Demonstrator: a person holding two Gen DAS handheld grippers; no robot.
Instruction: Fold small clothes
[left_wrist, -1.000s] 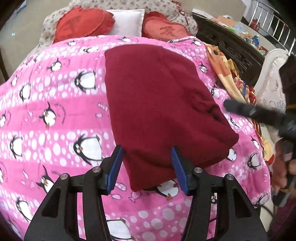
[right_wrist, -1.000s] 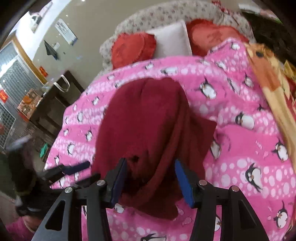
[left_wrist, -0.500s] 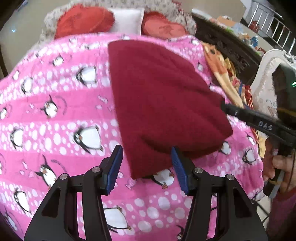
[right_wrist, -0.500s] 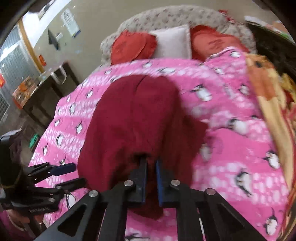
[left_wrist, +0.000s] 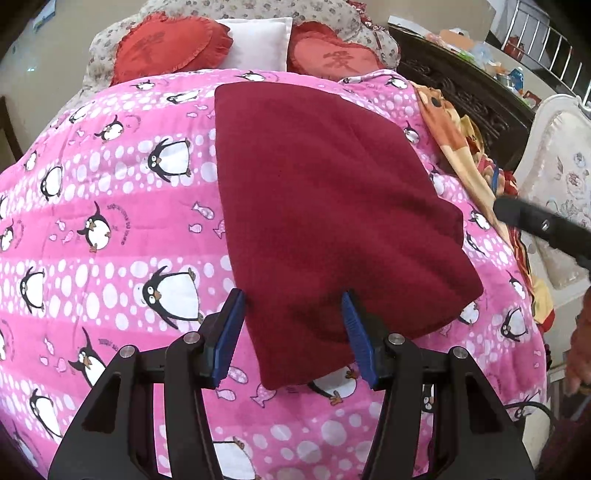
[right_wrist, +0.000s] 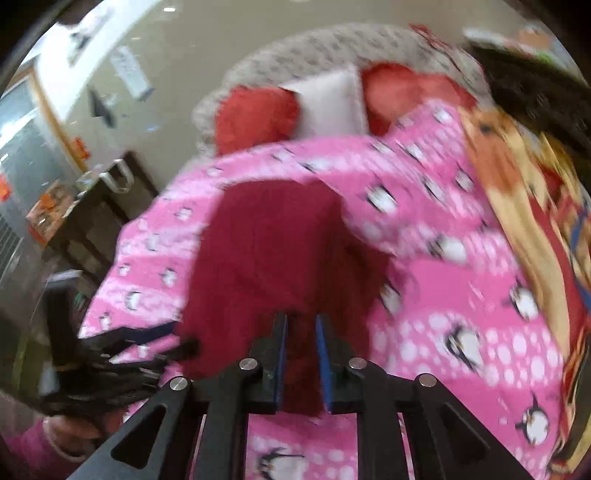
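Note:
A dark red garment (left_wrist: 325, 206) lies folded lengthwise on the pink penguin quilt (left_wrist: 110, 221). My left gripper (left_wrist: 293, 332) is open, its blue pads on either side of the garment's near left corner, just above it. In the right wrist view my right gripper (right_wrist: 300, 354) is nearly shut with a fold of the red garment (right_wrist: 269, 251) pinched between its pads at the near edge. The right wrist view is blurred. The right gripper's black finger (left_wrist: 535, 225) shows at the right edge of the left wrist view, and the left gripper (right_wrist: 155, 339) at the lower left of the right wrist view.
Two red heart cushions (left_wrist: 166, 48) and a white pillow (left_wrist: 258, 44) lie at the head of the bed. An orange patterned blanket (left_wrist: 458, 147) runs along the right side, beside a dark carved headboard (left_wrist: 461, 92) and a white upholstered chair (left_wrist: 561, 177).
My right gripper closed on the garment's near edge and pulled back to the right. The garment's right near part now lies flatter. My left gripper stayed open near the corner.

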